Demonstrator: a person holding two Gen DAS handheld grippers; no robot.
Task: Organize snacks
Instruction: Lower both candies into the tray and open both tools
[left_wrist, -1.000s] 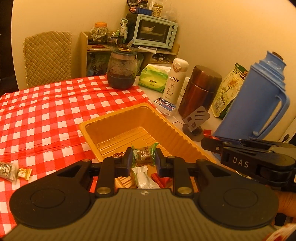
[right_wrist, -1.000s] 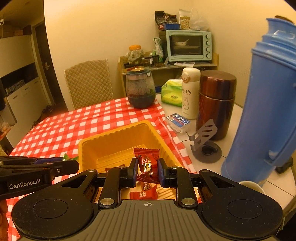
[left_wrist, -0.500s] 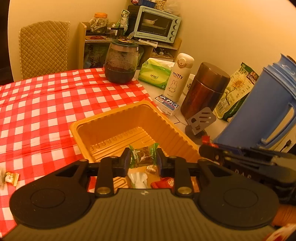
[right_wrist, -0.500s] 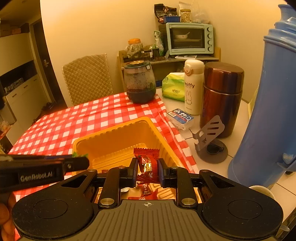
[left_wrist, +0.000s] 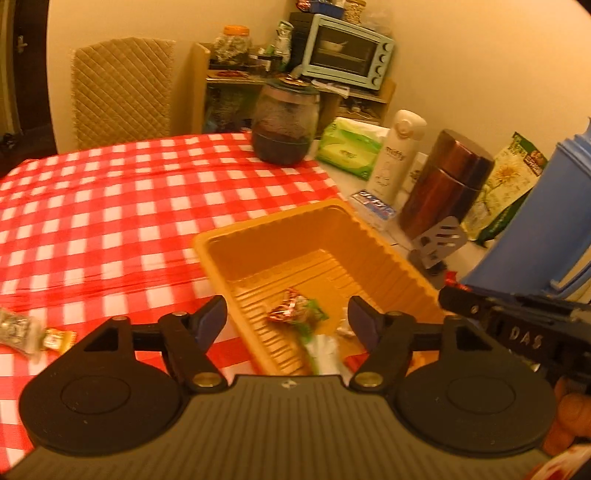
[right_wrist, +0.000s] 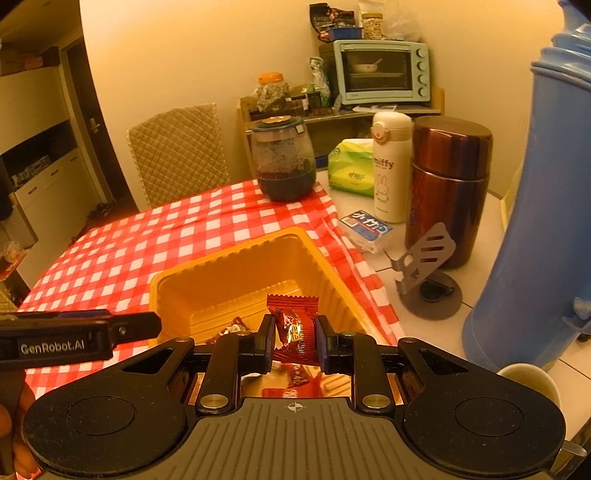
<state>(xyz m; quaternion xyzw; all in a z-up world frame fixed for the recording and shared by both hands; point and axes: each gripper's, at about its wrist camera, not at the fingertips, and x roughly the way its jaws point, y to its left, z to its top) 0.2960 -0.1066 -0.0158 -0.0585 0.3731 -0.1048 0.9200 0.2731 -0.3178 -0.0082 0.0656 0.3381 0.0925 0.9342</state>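
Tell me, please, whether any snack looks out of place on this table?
Yes: two wrapped snacks lie loose on the checked tablecloth, well left of the yellow tray where the others sit. Nothing looks spilled or damaged.

Black tongs (left_wrist: 288, 319); blue pads; brass screws; ribbed grey base.
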